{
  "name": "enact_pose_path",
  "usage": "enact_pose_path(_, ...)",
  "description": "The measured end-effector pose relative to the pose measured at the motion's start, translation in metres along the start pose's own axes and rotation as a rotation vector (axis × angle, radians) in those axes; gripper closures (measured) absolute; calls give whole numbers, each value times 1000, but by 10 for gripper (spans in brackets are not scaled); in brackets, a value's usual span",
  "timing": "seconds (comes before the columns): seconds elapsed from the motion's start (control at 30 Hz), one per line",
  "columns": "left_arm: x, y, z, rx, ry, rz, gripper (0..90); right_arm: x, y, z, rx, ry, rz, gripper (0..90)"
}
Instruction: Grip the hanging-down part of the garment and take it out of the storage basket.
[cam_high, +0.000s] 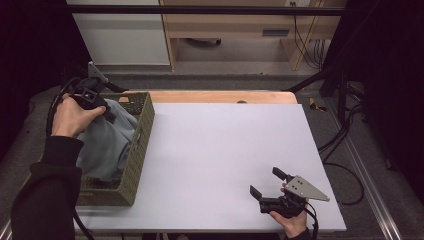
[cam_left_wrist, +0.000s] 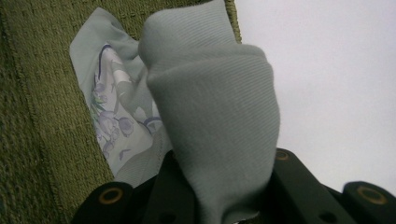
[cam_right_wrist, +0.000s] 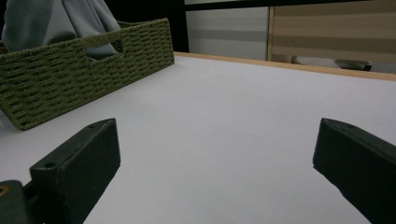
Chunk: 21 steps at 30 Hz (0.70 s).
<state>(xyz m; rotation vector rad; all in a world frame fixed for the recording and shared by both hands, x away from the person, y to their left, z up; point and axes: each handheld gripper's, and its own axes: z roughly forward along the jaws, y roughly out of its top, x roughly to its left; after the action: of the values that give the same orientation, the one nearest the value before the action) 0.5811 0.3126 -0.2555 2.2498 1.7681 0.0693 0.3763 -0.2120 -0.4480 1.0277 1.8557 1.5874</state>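
White table (cam_high: 220, 150) w/ green woven basket (cam_high: 138, 145) at left edge.

A pale grey-blue cloth (cam_high: 107, 142) lay bunched in the olive woven basket (cam_high: 141, 131) at the table's left edge. My left gripper (cam_high: 102, 111) pinched one fold of it, lifted; a floral print showed on its underside.

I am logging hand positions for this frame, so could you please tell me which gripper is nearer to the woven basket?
Left. The left gripper is inside the woven basket, shut on the grey cloth. The right gripper rests open on the table's near right corner.
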Motion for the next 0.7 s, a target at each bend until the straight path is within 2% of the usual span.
enact_pose_path(0.1,0,-1,-1,1,-3,-10,796,0,0,0,2,1,7,11)
enact_pose_path(0.13,1,-1,-1,2,2,2,796,0,0,0,3,0,5,11)
enact_pose_path(0.23,0,-2,-4,-4,1,-3,796,-1,0,1,2,4,4,11)
enact_pose_path(0.27,1,-2,-5,-6,4,9,796,-1,0,1,2,4,4,11)
enact_pose_path(0.3,0,-3,-6,-7,0,1,796,0,0,2,1,3,7,10)
enact_pose_path(0.4,-1,-3,-13,-16,15,18,796,0,1,4,5,9,12,11)
enact_pose_path(0.5,-2,-4,-17,-19,12,11,796,0,1,5,5,13,8,11)
enact_pose_path(0.7,-6,-6,-32,-45,15,24,797,1,3,8,3,15,9,11)
